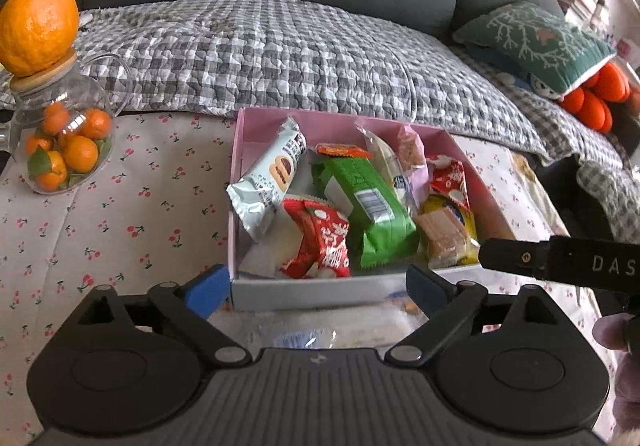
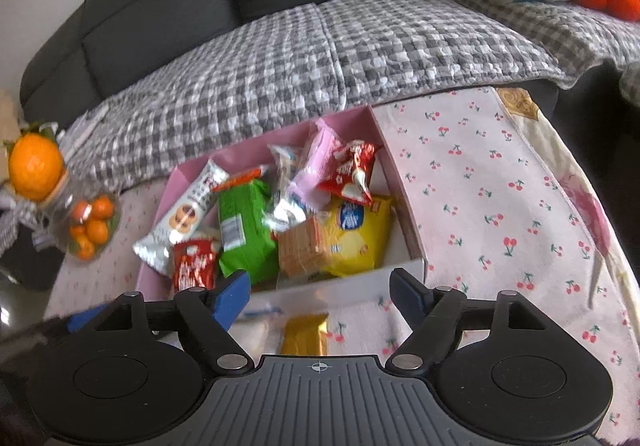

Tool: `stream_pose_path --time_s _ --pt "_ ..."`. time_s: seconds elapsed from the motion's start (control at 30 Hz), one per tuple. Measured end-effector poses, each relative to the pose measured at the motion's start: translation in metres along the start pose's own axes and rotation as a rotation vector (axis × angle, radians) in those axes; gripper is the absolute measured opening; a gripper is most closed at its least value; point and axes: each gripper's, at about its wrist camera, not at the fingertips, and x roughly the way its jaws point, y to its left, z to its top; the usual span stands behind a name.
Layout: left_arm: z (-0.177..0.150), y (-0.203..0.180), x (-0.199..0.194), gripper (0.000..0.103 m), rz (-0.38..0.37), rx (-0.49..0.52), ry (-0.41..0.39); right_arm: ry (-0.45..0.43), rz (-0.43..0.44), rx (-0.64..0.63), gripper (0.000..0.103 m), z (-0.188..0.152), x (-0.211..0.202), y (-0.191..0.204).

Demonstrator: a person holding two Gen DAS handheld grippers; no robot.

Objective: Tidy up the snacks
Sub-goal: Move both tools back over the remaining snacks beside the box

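A pink box [image 1: 240,205] sits mid-frame on a cherry-print cloth [image 1: 120,213], holding about nine snack packets, though overlap makes the count unsure. One green packet [image 1: 372,205] lies in the centre. The left gripper [image 1: 316,284] and the right gripper [image 2: 320,286], lettered "DAS", both gape empty.

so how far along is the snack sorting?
Mostly done: the pink box holds many snacks, among them a green pack and a yellow pack. In hand: nothing; left tongs and right tongs are both open and empty. Left: a gold packet and a clear bag lie on the cloth before the box.
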Motion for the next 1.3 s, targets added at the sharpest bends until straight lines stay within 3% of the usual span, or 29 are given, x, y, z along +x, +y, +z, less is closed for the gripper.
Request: stream_pose_path --time_s 0.4,0.8,0.87,1.03,1.1,1.3 --pt "-0.013 0.011 -0.006 0.099 0.051 0.051 0.057 0.125 -0.101 -0.068 0.083 -0.019 0.003 0.0" --pt "-0.02 0.021 0.002 0.098 0.092 0.064 0.134 0.229 -0.107 -0.06 0.083 -0.031 0.014 0.002" --pt "-0.02 0.021 0.002 0.095 0.085 0.067 0.133 0.241 -0.104 -0.057 0.083 -0.03 0.019 0.006" --pt "-0.02 0.023 0.005 0.053 0.001 0.086 0.113 0.26 -0.119 -0.063 0.083 -0.033 0.032 0.019" --pt "-0.019 0.024 0.007 0.046 -0.039 0.087 0.103 0.259 -0.141 -0.073 0.083 -0.034 0.035 0.023" --pt "-0.018 0.02 0.013 0.044 -0.081 0.123 0.089 0.257 -0.157 -0.081 0.081 -0.035 0.04 0.023"
